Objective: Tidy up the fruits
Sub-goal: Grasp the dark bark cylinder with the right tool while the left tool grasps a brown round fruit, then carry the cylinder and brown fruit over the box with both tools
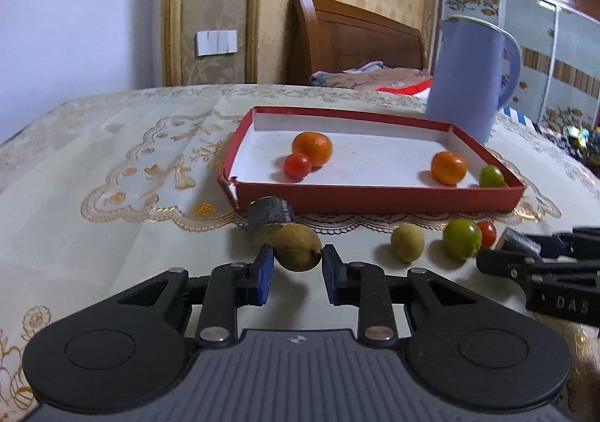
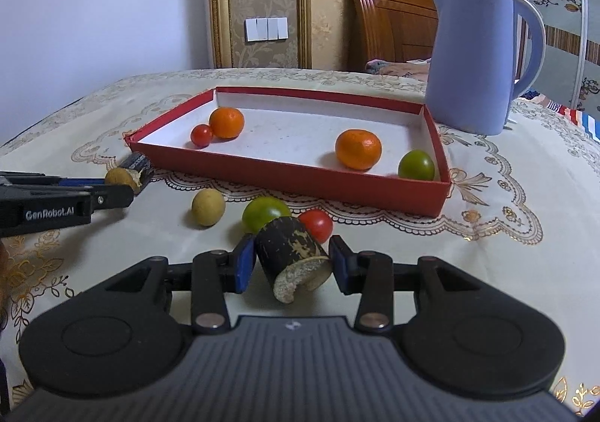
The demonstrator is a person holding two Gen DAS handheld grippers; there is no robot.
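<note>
Left tongs [image 1: 296, 259] are clenched on a brown longan [image 1: 296, 247] just in front of the red tray [image 1: 375, 198]. Lift clear of the tray's near wall before releasing inside (avoid the dark cane piece [image 1: 269, 214] touching it). Right tongs [image 2: 290, 266] grip another cane piece [image 2: 290, 251]. Loose fruits [image 2: 208, 207] lie on the tabletop [image 1: 112, 197] between them.

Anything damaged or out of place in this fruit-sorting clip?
Yes. The red box has a torn near-left corner. The right gripper is shut on a dark stub with a ragged, broken end, hardly a fruit like the rest. A similar dark piece lies beside that torn corner.
</note>
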